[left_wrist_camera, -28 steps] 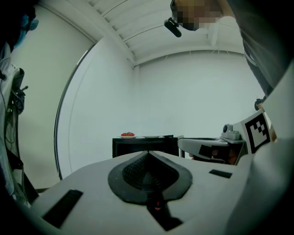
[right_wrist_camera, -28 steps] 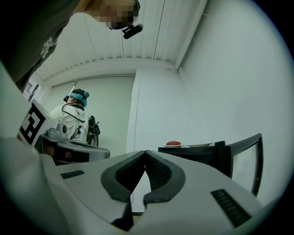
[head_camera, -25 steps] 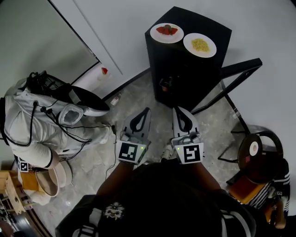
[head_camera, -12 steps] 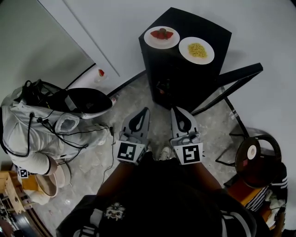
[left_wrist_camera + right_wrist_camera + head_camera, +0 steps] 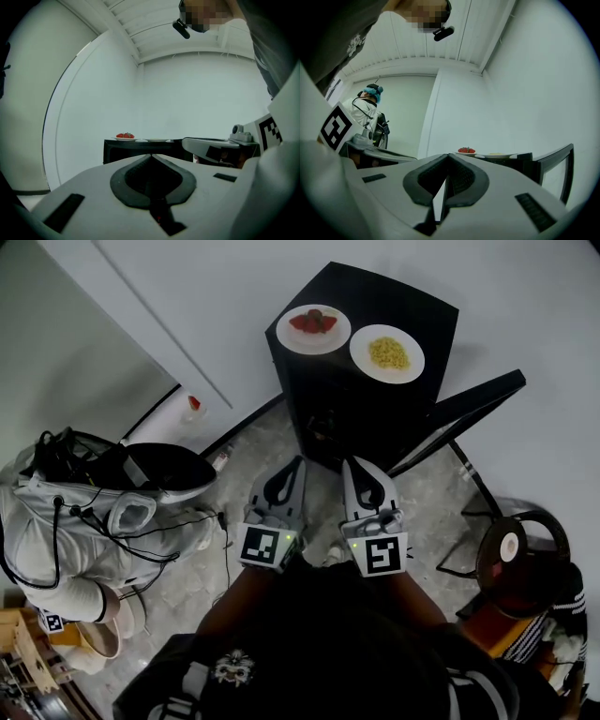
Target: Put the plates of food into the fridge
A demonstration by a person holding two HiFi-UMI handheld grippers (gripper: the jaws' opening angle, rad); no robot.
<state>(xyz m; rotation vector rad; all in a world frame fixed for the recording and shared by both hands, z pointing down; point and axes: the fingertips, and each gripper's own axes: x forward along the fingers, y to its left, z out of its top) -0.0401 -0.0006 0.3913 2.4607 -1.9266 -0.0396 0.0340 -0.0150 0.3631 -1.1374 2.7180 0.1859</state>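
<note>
Found left gripper (image 5: 296, 465) and right gripper (image 5: 350, 465) side by side, jaws closed, empty. Noted strawberry plate (image 5: 313, 328) and yellow-food plate (image 5: 387, 353), possibly corn, atop fridge (image 5: 417, 307); door (image 5: 469, 407) open.

Strawberry plate (image 5: 313, 328) & yellow-food plate (image 5: 386, 353), both white, flat atop black fridge (image 5: 347, 418): strawberries at left corner, yellow at near corner.

Too dark inside the open fridge (image 5: 417, 310) to tell shelves or contents; only a dim small shape, not identifiable. Too small to name the yellow food on the right plate (image 5: 387, 353); seen edge-on in the left gripper view (image 5: 157, 139), with its food out of sight. Cut off at the head view's left edge: a person in white (image 5: 66, 531). Hidden beneath the left gripper (image 5: 297, 463) and right gripper (image 5: 349, 463): the hands holding them.
</note>
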